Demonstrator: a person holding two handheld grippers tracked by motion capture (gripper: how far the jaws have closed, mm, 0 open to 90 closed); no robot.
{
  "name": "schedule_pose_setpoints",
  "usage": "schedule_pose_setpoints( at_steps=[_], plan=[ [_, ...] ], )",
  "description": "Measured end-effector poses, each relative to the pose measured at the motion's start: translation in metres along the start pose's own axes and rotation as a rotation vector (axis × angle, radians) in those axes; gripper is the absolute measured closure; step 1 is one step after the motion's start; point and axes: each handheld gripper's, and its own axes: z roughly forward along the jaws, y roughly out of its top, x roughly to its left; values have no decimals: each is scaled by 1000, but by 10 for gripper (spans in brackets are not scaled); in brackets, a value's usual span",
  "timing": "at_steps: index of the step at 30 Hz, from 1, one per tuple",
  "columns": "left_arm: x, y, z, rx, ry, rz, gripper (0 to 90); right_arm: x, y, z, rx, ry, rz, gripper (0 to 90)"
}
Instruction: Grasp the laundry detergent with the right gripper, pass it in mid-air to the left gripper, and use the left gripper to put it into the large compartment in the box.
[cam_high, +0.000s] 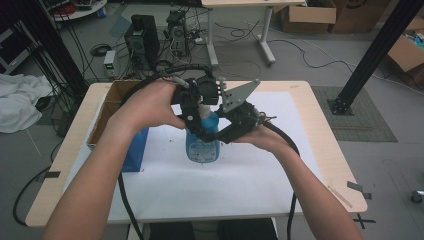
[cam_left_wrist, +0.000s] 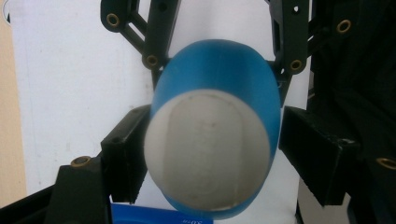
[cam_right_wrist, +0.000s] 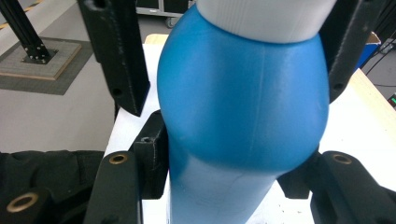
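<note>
A blue bottle (cam_high: 202, 145) with a white cap (cam_left_wrist: 208, 149) stands upright on the white sheet (cam_high: 225, 185) in the middle of the table. My left gripper (cam_high: 202, 106) comes down on it from above, and in the left gripper view its pads (cam_left_wrist: 123, 156) sit against both sides of the cap. My right gripper (cam_high: 204, 132) reaches in level from the right. It is shut on the bottle's body (cam_right_wrist: 243, 107) just below the rounded shoulder. The left gripper's black jaws flank the cap at the top of the right gripper view.
An open cardboard box (cam_high: 107, 107) stands at the table's left rear, with a blue carton (cam_high: 135, 150) leaning in front of it. Cables trail from both grippers. A black post (cam_high: 375, 55) and computer gear (cam_high: 142, 40) stand on the floor beyond the table.
</note>
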Motion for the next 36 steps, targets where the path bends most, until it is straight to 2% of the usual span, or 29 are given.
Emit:
schedule_pose_setpoints(
  at_steps=[16, 29, 36],
  plan=[
    [1, 1, 2, 16, 27, -1, 376, 0, 0, 1, 16, -4, -6, 462],
    [2, 2, 5, 37, 19, -5, 381, 2, 0, 3, 45, -7, 18, 461],
    [3, 2, 4, 39, 17, -8, 384, 1, 0, 3, 36, -3, 15, 457]
  ],
)
